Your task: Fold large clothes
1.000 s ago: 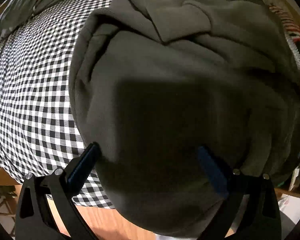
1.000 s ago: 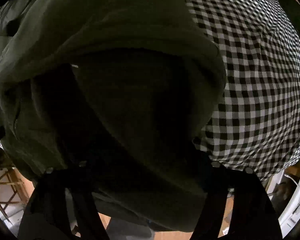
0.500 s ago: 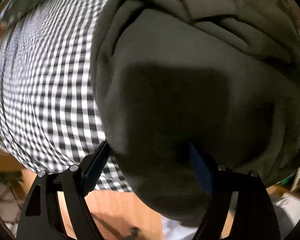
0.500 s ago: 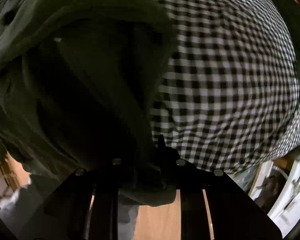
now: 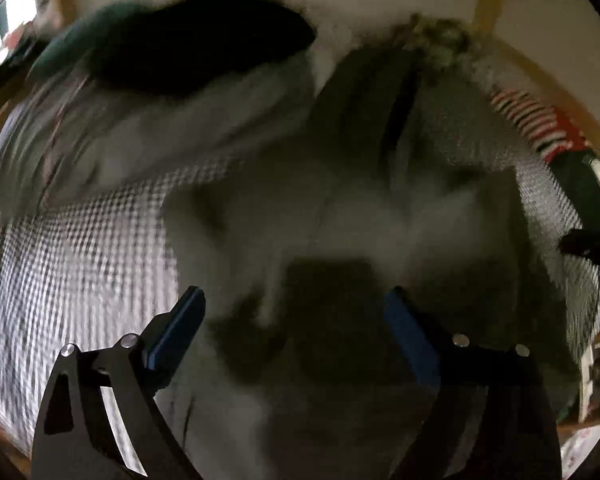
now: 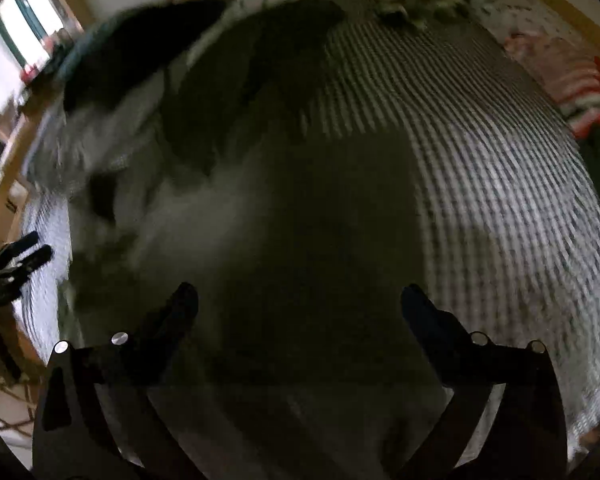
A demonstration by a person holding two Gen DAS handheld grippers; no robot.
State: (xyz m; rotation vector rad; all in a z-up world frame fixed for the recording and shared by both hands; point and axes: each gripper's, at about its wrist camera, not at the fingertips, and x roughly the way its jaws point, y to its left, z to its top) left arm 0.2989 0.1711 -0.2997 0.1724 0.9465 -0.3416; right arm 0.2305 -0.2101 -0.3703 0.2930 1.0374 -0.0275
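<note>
A large olive-grey garment (image 5: 340, 208) lies bunched on the black-and-white checked bedsheet (image 5: 80, 260); both views are blurred. My left gripper (image 5: 296, 312) hangs above the garment's near part. Its blue-padded jaws are opening wide and grip nothing, with the cloth lying below the gap. In the right wrist view the garment (image 6: 300, 240) fills the middle, with checked bedsheet (image 6: 500, 180) to its right. My right gripper (image 6: 300, 304) is over it, jaws opening wide, with no cloth pinched. Each gripper shows at the edge of the other's view: the right gripper (image 5: 592, 246) and the left gripper (image 6: 16, 256).
At the head of the bed lie a dark teal-edged cushion (image 5: 188, 52), pale grey bedding (image 5: 160, 132) and a shaggy olive cloth (image 5: 436, 36). A red-and-white striped cloth (image 5: 532, 120) sits at the right. A wooden bed frame (image 6: 8, 184) runs along the left.
Both grippers have pulled back and up from the garment's near edge, so the whole bed now shows. The right jaws closed on the hem, then let go and spread wide. The left jaws narrowed and widened again.
</note>
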